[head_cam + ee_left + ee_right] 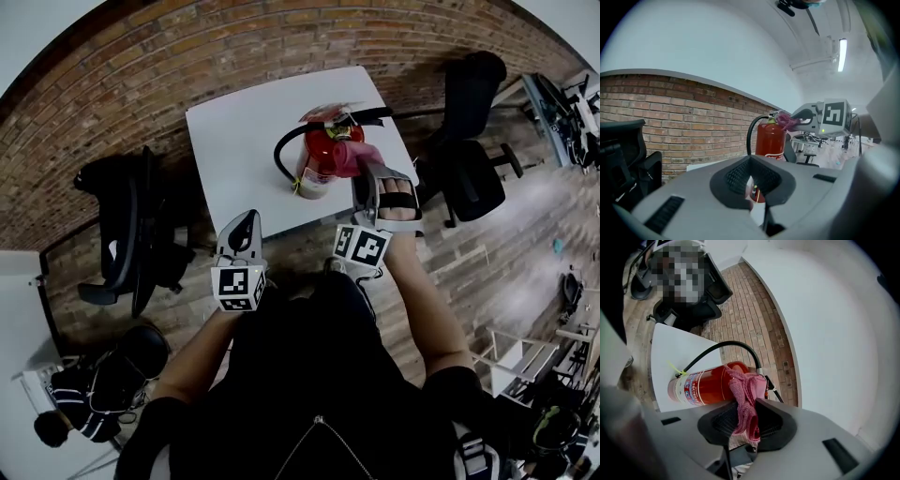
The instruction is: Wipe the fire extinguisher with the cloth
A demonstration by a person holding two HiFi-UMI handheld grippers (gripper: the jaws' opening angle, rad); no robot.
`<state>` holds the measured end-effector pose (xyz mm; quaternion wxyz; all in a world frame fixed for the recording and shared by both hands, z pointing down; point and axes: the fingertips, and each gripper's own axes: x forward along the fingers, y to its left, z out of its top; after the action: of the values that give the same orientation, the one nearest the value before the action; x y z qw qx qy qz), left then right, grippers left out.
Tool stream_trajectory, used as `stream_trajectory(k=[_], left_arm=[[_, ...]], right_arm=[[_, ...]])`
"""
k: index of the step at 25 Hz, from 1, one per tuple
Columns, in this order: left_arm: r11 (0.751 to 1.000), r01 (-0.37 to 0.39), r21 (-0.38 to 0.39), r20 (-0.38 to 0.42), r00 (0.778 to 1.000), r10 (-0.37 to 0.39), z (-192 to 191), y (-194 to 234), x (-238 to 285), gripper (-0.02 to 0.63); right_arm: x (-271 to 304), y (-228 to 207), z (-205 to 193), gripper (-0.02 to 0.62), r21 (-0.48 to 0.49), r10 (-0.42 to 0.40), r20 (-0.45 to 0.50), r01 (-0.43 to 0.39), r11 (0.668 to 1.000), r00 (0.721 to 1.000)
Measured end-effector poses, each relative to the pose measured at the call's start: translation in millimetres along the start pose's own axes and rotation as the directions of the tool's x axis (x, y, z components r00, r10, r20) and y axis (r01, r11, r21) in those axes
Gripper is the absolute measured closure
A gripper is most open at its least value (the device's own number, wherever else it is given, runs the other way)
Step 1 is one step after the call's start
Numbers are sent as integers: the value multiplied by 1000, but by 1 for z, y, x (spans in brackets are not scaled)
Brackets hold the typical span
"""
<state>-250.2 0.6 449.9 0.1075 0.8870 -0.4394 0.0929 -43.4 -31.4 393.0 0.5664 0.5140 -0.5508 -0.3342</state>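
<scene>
The right hand-held gripper (742,420) pinches the cloth (744,392), which hides the top of the fire extinguisher (701,386) just ahead (its valve is unseen), while the left hand-held gripper (752,182) is closed and empty.

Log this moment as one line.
right gripper: shut on pink knitted cloth, against red fire extinguisher | left gripper: shut, empty

From the head, looks steeply down from well above onto the bench (244,141), taking in extinguisher (323,155), left tongs (249,218) and right tongs (373,172). From the left tongs, looks level from low and back off the bench, toward extinguisher, right tongs and brick wall (670,122). From the right tongs, looks in close, rolled sideways, onto extinguisher and cloth (745,399). Shares extinguisher and cloth across all three.
</scene>
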Motion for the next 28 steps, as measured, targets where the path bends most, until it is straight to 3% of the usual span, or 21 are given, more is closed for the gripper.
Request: stream_trajectory(k=[8, 14, 20, 28], left_arm=[[995, -97, -2, 17, 995, 97, 15, -31, 18, 577], [982, -191, -9, 24, 981, 191, 22, -55, 26, 577], [954, -299, -32, 26, 954, 300, 24, -69, 31, 577], [893, -444, -67, 22, 895, 447, 22, -93, 22, 575]], right_arm=[[19, -2, -37, 492, -12, 39, 81, -38, 999, 996], [35, -12, -44, 492, -45, 54, 194, -46, 998, 980], [55, -19, -49, 492, -58, 67, 280, -53, 997, 958], [68, -19, -56, 492, -23, 67, 375, -63, 998, 925]])
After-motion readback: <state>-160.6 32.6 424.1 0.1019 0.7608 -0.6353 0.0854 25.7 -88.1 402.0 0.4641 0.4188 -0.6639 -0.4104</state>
